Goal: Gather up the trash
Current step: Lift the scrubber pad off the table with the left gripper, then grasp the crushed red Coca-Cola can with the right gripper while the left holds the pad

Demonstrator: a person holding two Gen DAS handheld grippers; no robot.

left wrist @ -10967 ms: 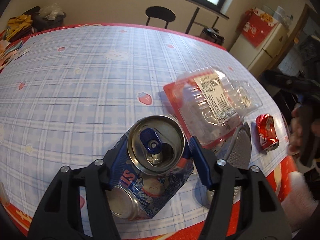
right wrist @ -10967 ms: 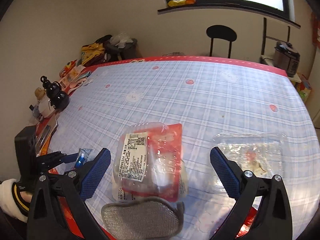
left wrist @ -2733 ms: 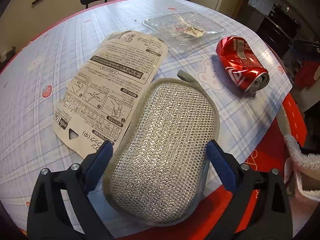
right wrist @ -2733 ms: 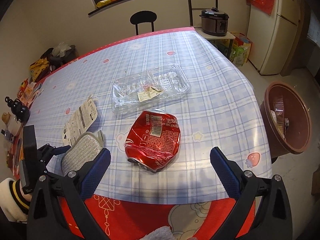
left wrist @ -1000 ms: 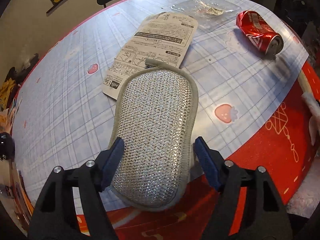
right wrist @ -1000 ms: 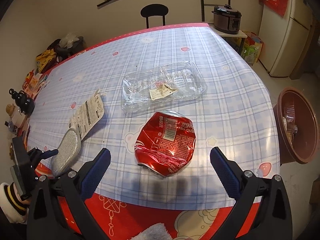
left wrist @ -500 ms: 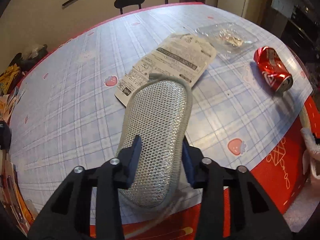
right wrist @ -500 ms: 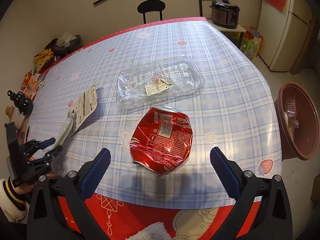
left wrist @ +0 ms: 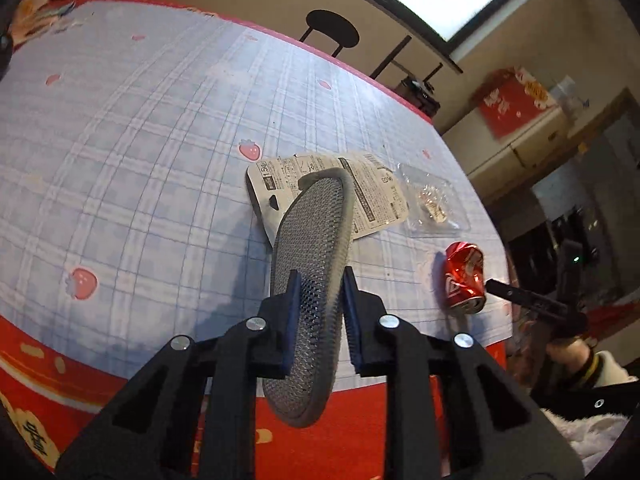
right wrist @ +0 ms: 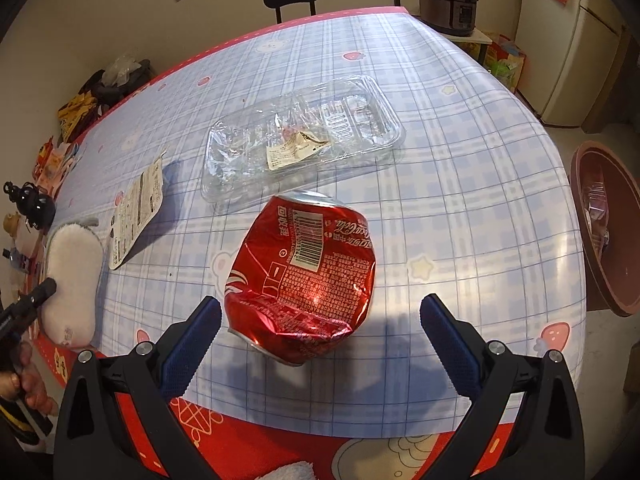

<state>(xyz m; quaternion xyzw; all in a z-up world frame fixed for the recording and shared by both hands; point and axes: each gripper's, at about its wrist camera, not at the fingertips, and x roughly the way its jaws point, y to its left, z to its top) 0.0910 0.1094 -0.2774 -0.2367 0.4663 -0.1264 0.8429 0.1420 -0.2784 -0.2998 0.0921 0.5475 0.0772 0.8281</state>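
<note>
Fingers [left wrist: 318,300] closing on sponge [left wrist: 312,248], white backing [right wrist: 74,276]

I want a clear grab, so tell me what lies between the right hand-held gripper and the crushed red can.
Nothing: in the right wrist view only bare checked tablecloth separates the open right hand-held gripper from the crushed red can.

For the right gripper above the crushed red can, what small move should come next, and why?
Probably lower the right gripper a little more, then close it. Its jaws stand wide open on either side of the crushed red can, which lies flat on the table, and the pads do not yet touch it.
</note>
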